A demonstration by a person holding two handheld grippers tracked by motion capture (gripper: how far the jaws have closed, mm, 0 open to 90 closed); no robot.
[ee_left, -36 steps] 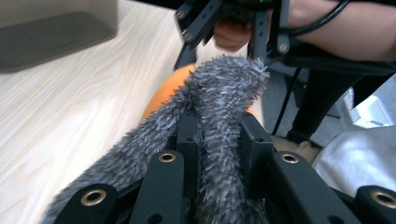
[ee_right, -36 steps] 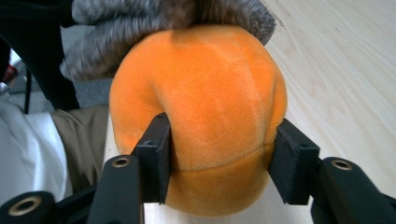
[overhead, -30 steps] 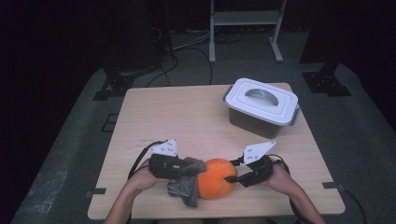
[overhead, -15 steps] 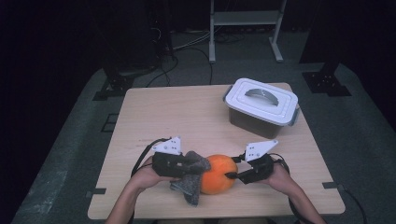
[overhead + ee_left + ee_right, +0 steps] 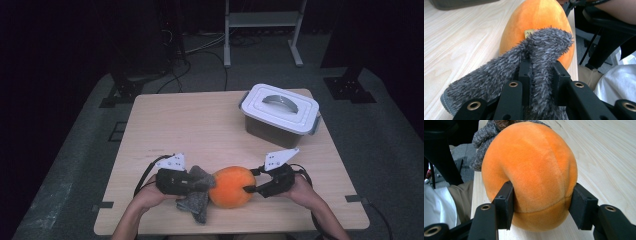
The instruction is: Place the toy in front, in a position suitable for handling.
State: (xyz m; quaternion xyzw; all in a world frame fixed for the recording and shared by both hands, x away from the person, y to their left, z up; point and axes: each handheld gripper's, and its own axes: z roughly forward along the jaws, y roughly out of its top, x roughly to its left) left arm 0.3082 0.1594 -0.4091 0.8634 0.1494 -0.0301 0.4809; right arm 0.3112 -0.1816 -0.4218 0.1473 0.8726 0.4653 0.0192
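On the counter (image 5: 200,125), the left gripper (image 5: 540,72) pinches a grey cloth (image 5: 499,72) against the orange plush (image 5: 231,186), while the right gripper (image 5: 540,205), its jaws just eased wider, clasps the plush, likely steadying it for wiping.

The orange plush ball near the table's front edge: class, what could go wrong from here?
1. The orange plush ball sits close to the table front edge; a push from the cloth side could roll it off.
2. The right gripper brackets the ball, and its jaws have just been opening, so the hold may slip.
3. The left gripper pinches the grey fuzzy cloth by one fold; wiping could pull it free.
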